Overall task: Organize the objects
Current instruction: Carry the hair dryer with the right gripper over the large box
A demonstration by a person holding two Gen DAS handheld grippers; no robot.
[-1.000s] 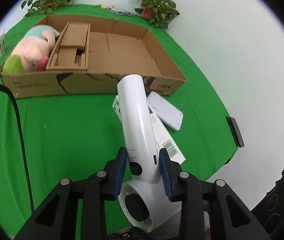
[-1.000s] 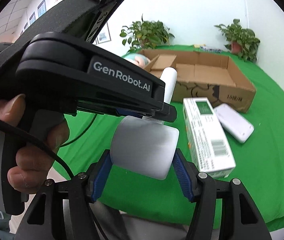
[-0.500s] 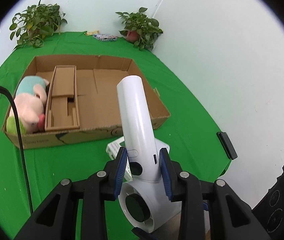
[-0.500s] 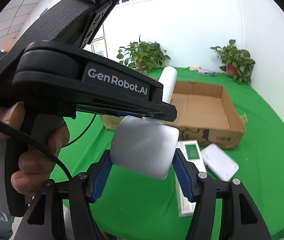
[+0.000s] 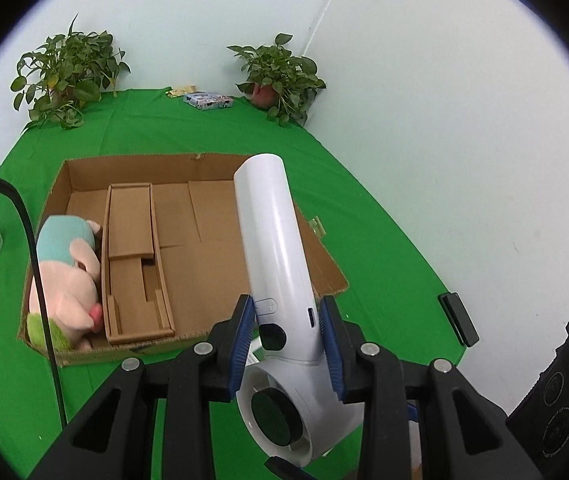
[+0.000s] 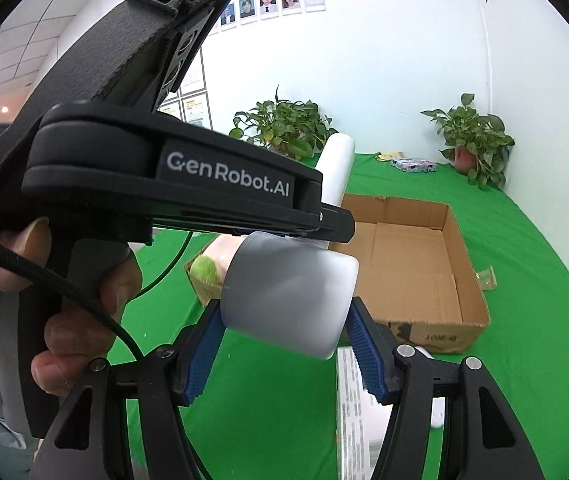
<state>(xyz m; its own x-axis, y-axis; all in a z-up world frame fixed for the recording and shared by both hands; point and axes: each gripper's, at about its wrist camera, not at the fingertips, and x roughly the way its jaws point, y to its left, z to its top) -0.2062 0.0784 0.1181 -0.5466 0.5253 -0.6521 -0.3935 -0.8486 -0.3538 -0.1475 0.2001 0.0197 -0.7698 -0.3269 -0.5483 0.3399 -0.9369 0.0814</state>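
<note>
Though box-edged, green tablecloth (image 5: 364,216) open.

A smooth, glossy white plastic hair dryer (image 5: 280,264). A matt brown cardboard box (image 5: 204,236) with rough torn edges. Inside it, a soft, fuzzy plush toy (image 5: 70,276). Matt green cloth covers the counter (image 5: 364,216). Black matt plastic fingers (image 5: 240,336) carry ribbed blue rubber pads.

"GenRobot.AI" — on left tool (image 6: 336,222)
</note>
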